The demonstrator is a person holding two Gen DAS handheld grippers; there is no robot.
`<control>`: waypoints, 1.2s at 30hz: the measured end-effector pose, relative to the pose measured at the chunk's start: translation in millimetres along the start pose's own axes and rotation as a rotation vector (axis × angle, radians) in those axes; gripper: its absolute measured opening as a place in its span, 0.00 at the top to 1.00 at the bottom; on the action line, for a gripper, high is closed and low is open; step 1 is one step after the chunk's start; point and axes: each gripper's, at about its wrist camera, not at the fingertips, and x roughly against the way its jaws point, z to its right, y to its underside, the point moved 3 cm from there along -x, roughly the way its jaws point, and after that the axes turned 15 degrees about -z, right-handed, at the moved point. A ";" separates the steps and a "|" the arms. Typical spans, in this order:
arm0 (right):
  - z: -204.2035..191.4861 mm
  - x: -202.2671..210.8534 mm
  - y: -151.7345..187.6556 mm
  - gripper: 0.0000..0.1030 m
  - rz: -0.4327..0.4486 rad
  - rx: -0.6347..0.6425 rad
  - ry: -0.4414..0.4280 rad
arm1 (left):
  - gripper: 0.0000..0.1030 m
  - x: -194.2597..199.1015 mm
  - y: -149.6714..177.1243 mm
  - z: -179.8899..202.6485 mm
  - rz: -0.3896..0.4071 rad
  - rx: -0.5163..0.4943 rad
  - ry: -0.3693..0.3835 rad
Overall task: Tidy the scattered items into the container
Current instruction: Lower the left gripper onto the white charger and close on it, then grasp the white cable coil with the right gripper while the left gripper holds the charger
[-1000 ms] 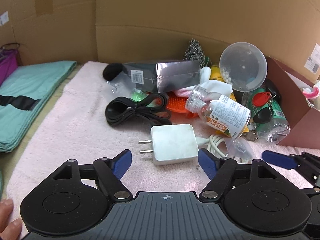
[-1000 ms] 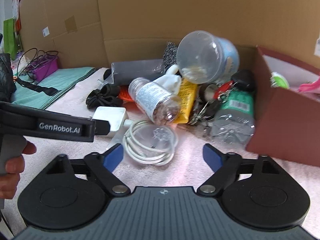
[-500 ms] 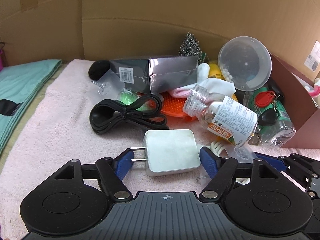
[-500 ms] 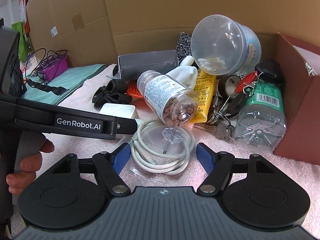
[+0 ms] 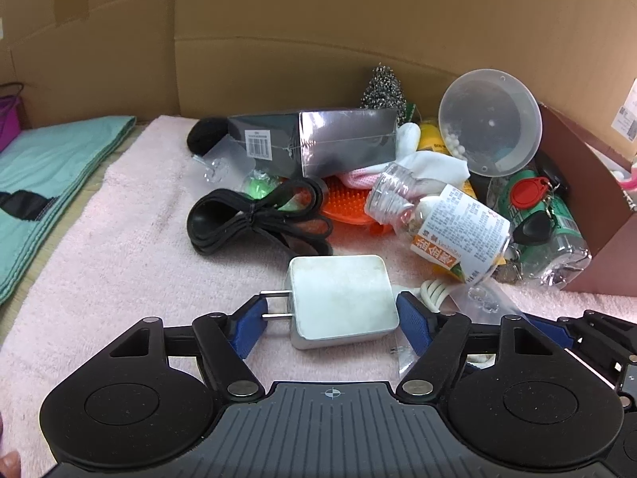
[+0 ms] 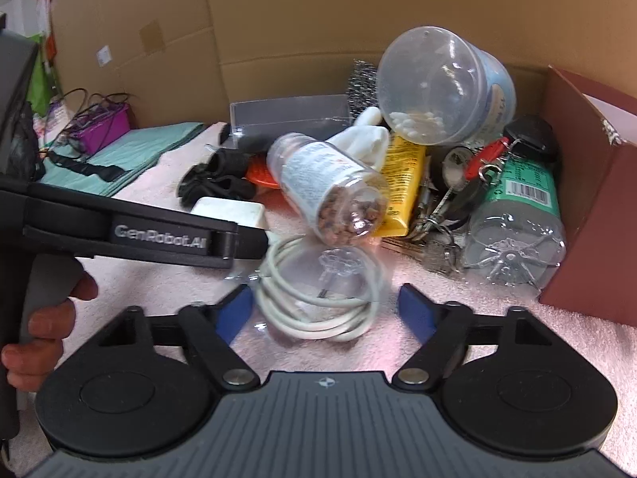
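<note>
A white charger block [image 5: 341, 298] lies on the pink towel [image 5: 119, 247] between the blue fingers of my left gripper [image 5: 332, 324], which is open around it; the left finger [image 5: 249, 328] touches its prongs. Its white coiled cable [image 6: 318, 298] lies between the open fingers of my right gripper [image 6: 326, 312]. The charger also shows in the right wrist view [image 6: 229, 211]. A clear pill bottle [image 6: 330, 195] lies on its side just beyond. The brown box [image 6: 597, 207] stands at the right.
A pile lies behind: a black strap [image 5: 254, 219], a grey packet [image 5: 318, 139], an orange brush [image 5: 346, 203], a clear tub [image 6: 442, 83], a yellow tube [image 6: 402, 183], keys [image 6: 434, 231], a green-labelled bottle [image 6: 517, 215]. Cardboard walls [image 5: 318, 40] stand behind. A teal cloth [image 5: 43, 171] lies left.
Both grippers moved forward. The left now has the charger between its fingers, and the right has the cable coil between its fingers.
</note>
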 end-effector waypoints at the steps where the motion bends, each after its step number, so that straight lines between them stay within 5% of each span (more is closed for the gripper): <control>1: -0.1 2.2 2.0 0.32 -0.005 0.003 -0.005 | 0.30 2.1 3.6 0.4 -0.001 0.002 0.001; 16: -2.6 70.2 74.0 0.34 -0.055 0.047 -0.066 | 0.26 43.7 84.3 32.4 -0.063 -0.057 0.028; 19: -3.1 74.2 84.8 0.25 -0.068 0.054 -0.067 | 0.22 43.3 86.6 34.4 -0.063 -0.054 0.015; 25: -10.3 76.6 73.7 0.25 -0.027 0.095 -0.054 | 0.27 43.5 85.0 32.0 -0.067 -0.053 0.018; 32: -4.9 66.6 77.6 0.22 -0.065 0.067 -0.038 | 0.18 39.0 81.6 36.3 -0.052 -0.062 0.015; 36: -8.9 61.9 82.1 0.22 -0.060 0.083 -0.012 | 0.24 37.8 79.0 39.2 -0.049 -0.080 0.003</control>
